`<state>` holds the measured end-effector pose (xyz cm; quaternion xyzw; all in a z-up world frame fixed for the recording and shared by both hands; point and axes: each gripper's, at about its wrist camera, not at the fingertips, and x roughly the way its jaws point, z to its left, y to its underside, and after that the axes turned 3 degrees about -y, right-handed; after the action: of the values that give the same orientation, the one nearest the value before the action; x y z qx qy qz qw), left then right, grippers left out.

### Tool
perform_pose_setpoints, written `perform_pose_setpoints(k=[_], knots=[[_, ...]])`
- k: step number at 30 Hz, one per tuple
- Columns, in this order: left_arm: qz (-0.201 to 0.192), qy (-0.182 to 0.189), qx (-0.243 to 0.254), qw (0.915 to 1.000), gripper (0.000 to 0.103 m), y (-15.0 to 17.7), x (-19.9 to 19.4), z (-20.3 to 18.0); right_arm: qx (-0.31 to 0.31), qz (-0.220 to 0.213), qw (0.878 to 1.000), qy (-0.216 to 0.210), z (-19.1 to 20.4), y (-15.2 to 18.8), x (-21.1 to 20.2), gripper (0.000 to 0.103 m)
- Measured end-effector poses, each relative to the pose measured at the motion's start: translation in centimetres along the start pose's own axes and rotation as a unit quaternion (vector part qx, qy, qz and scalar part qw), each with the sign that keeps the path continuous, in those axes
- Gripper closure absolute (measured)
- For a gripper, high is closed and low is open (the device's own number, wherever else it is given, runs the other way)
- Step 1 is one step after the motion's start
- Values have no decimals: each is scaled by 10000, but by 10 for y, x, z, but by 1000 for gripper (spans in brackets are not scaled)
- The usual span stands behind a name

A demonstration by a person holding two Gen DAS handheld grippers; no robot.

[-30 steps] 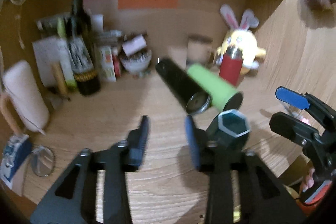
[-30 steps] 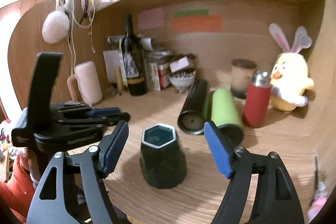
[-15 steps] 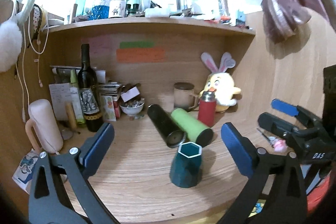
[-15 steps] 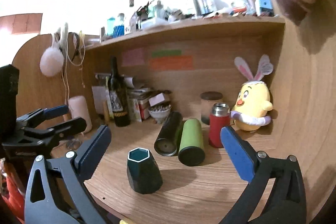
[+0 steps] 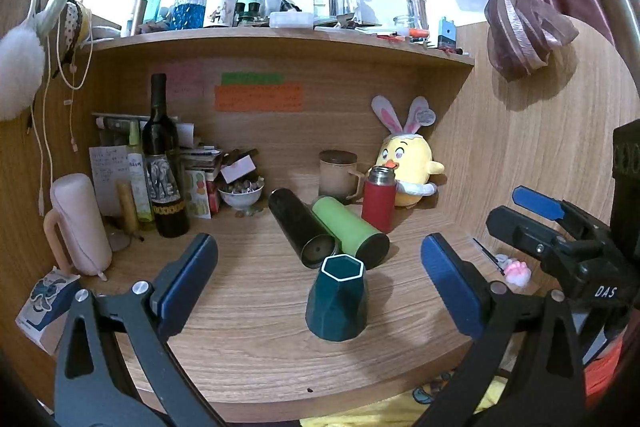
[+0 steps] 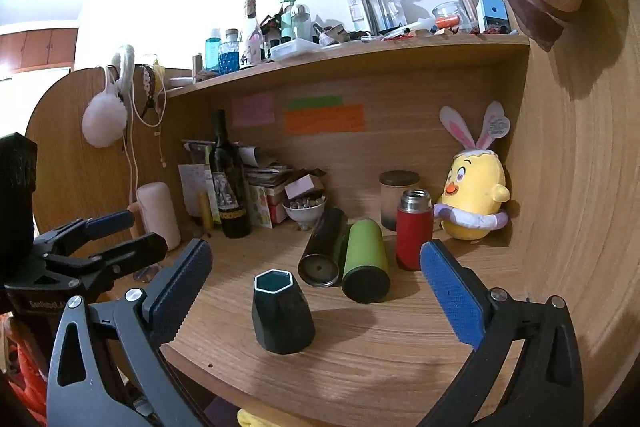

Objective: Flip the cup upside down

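Both tools are wide open and hold nothing. The dark green six-sided cup [image 5: 337,301] [image 6: 282,313] stands on the bench [image 5: 248,311], mouth up, white rim, ahead between the left tool [image 5: 319,271] pads and left of the right tool [image 6: 316,279] centre. Behind it lie two flasks [image 5: 328,227].

Setting: a home, most likely a bedroom or study desk nook. Wooden desk [image 5: 248,315] with wooden side panels and an overhead shelf [image 5: 280,37] crowded with bottles and jars. Sticky notes [image 5: 258,97] on the far back panel. Far left: wine bottle [image 5: 164,163], papers, small bowl [image 5: 242,191]. Far right: yellow plush chick with rabbit ears [image 5: 408,157]. Fluffy earmuffs [image 5: 24,67] hang at left; tied curtain [image 5: 516,23] upper right.
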<state>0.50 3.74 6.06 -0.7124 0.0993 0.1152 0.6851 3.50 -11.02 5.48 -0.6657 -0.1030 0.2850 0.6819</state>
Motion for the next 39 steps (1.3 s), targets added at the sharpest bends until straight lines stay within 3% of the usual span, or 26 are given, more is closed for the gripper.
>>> perform_pose_setpoints(k=[39], knots=[[-32,-16,15,10000,0,0,-2,-3,-49,17,10000,-42,9,-1,-2,0]])
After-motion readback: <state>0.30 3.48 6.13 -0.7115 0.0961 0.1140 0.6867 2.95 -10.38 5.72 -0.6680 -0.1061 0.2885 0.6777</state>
